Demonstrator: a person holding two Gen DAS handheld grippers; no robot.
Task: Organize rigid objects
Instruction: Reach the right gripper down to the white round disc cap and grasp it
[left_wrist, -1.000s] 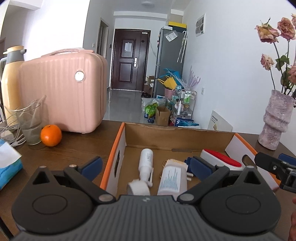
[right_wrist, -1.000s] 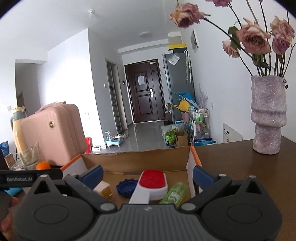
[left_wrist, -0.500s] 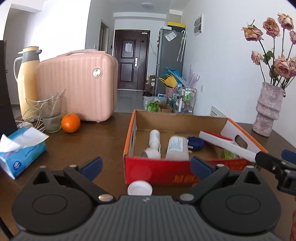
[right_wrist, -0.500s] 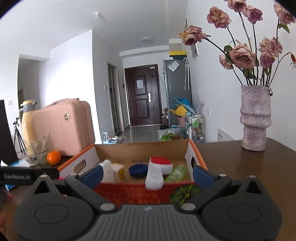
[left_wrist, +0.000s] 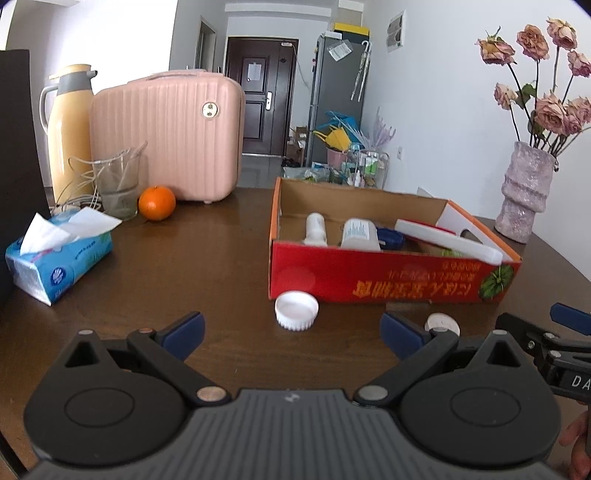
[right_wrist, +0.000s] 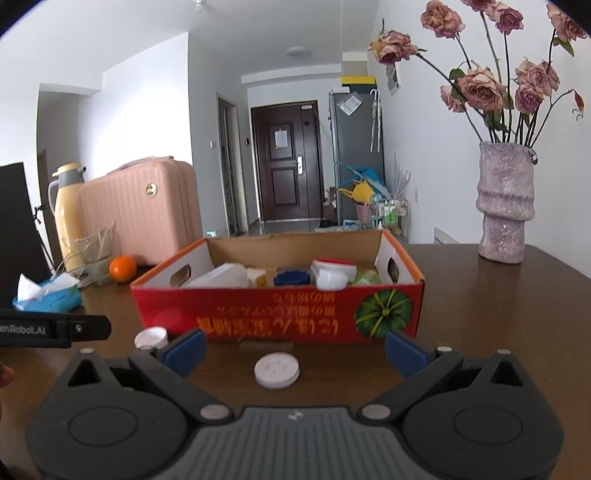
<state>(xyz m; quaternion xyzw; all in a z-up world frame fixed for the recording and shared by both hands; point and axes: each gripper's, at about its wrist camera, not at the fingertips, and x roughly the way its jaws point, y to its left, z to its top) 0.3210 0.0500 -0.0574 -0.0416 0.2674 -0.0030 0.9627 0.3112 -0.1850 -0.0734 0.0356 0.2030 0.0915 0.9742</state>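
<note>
Grippers both hang wide apart and empty over the table (left_wrist: 207, 258) as I work them from afar. My left gripper (left_wrist: 291, 330) has the ribbed cap (left_wrist: 296, 309) lying rim-up between its fingers, at 12 o'clock and just short of the box (left_wrist: 373, 277). My right gripper (right_wrist: 293, 349) frames the flat cap (right_wrist: 276, 370), which rests on the wood at 12 o'clock, between the blue pads (right_wrist: 184, 349) and apart from them. In that right view the ribbed cap sits at 10 o'clock, partly hidden behind the left finger.

Beyond the caps stands the red box, its printed front wall facing me with a green pumpkin picture at the right end. Inside it lie a white bottle (left_wrist: 315, 229), a tube (left_wrist: 360, 233), a blue lid (left_wrist: 390, 238) and a red-and-white brush (left_wrist: 443, 236) that leans over the right end; a green item beside it is too hidden to name.

At 10 o'clock in the left view are a tissue pack (left_wrist: 55, 254), an orange (left_wrist: 157, 202), a glass (left_wrist: 118, 188), a yellow flask (left_wrist: 70, 129) and a pink case (left_wrist: 166, 136). At 2 o'clock a vase (left_wrist: 526, 192) of dried roses stands near the table's edge.
</note>
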